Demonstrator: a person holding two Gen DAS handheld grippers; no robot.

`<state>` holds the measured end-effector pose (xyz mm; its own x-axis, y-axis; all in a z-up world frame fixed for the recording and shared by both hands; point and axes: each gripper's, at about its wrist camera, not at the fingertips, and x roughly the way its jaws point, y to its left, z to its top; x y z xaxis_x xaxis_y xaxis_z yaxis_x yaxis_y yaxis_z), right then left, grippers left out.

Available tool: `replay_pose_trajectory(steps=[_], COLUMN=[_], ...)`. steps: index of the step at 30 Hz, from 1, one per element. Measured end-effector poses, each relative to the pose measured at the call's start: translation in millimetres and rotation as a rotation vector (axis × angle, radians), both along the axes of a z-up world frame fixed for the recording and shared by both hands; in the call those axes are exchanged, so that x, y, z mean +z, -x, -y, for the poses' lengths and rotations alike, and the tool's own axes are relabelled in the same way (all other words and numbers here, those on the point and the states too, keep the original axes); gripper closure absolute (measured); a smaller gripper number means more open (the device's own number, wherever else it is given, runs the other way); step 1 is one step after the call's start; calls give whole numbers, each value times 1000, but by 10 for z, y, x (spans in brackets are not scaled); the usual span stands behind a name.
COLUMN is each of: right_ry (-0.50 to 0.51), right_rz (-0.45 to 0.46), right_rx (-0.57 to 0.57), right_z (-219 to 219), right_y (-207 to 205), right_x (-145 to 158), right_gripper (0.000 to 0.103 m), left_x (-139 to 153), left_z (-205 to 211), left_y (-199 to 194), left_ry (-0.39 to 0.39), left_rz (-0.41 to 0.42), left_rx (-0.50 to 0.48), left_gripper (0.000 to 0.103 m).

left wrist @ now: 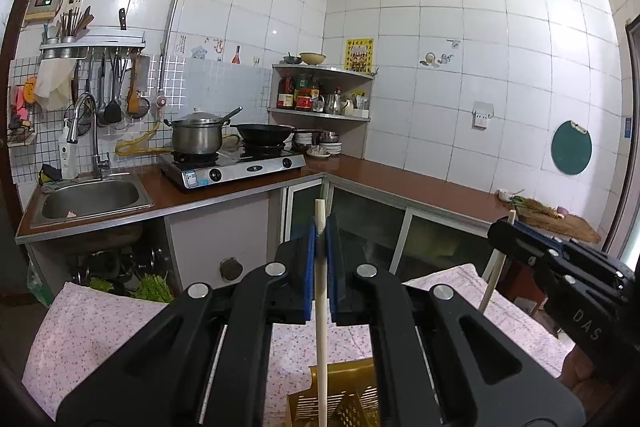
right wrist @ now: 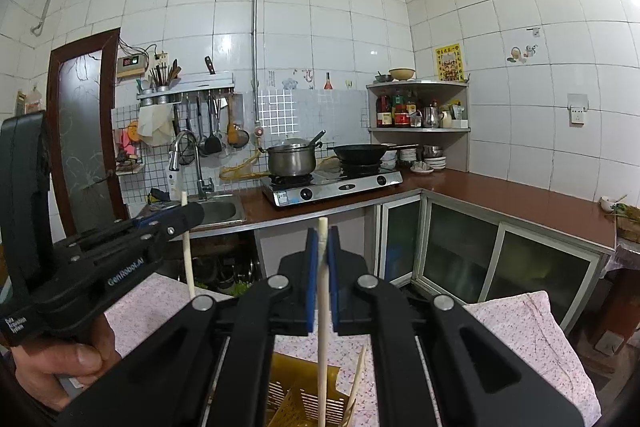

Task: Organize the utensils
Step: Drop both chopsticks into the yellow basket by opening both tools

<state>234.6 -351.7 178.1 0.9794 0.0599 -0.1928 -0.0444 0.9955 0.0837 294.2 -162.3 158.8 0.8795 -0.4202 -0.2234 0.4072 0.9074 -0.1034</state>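
Note:
My left gripper [left wrist: 320, 233] is shut on a pale wooden chopstick [left wrist: 321, 307] held upright; its lower end reaches down over a yellow slotted utensil basket [left wrist: 344, 399]. My right gripper [right wrist: 322, 241] is shut on a second pale chopstick [right wrist: 324, 327], also upright above the same basket [right wrist: 300, 403]. Another chopstick [right wrist: 357, 375] leans in the basket. Each gripper shows in the other's view: the right one [left wrist: 505, 227] at the right, the left one [right wrist: 188, 213] at the left. The basket sits on a table with a pink floral cloth [left wrist: 100, 339].
Ahead is an L-shaped brown kitchen counter [left wrist: 400, 183] with a sink [left wrist: 92, 199], a gas stove [left wrist: 236, 167] with a pot and a wok, and a corner shelf [left wrist: 320, 91] of bottles. Utensils hang on a wall rack [left wrist: 108, 83]. A chopping board [left wrist: 560, 223] lies at the right.

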Motion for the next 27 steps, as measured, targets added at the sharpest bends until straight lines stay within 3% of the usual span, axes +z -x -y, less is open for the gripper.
replay_pose_trajectory(steps=[9, 13, 21, 27], right_ry=[-27, -44, -41, -32], right_rz=[-81, -93, -67, -76], right_rx=[7, -14, -28, -70], right_z=[43, 107, 186, 390], right_y=[-162, -185, -11, 273], right_x=[-242, -279, -201, -212], right_gripper=[96, 85, 82, 82], left_x=[-300, -432, -368, -274], left_z=[-46, -123, -320, -609], left_y=[-192, -316, -224, 119], left_ry=[7, 27, 30, 21], left_rz=[-99, -167, -150, -110], left_rx=[8, 18, 54, 98], left_gripper=[99, 81, 79, 76])
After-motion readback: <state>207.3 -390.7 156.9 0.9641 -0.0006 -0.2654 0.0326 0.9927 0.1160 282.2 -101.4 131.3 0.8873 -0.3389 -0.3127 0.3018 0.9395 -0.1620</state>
